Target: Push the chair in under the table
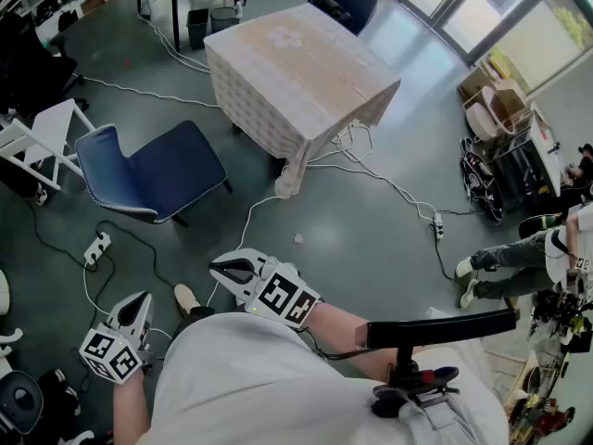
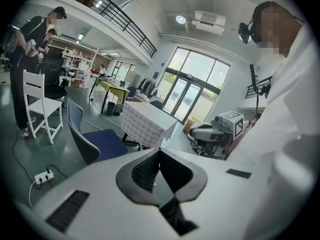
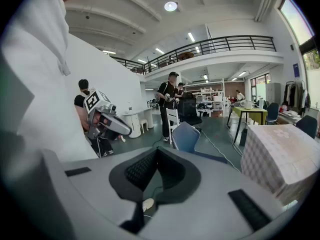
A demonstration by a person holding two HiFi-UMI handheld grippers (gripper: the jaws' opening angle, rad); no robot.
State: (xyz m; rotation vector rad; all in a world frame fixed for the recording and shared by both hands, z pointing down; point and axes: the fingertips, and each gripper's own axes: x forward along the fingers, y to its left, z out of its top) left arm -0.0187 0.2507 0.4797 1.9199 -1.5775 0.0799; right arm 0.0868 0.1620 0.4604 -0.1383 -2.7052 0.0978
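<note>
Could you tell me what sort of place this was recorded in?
Probably an open-plan lab or workshop: cables and a power strip lie across the floor, a railed mezzanine runs above, and tall glass doors stand beyond the table.

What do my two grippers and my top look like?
Your left gripper and right gripper match: pale grey shells, black ribbed pads, each carrying a white cube with black square markers. Your top is white.

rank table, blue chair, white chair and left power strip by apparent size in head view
1. table
2. blue chair
3. white chair, partly cut off at the frame edge
4. left power strip
</note>
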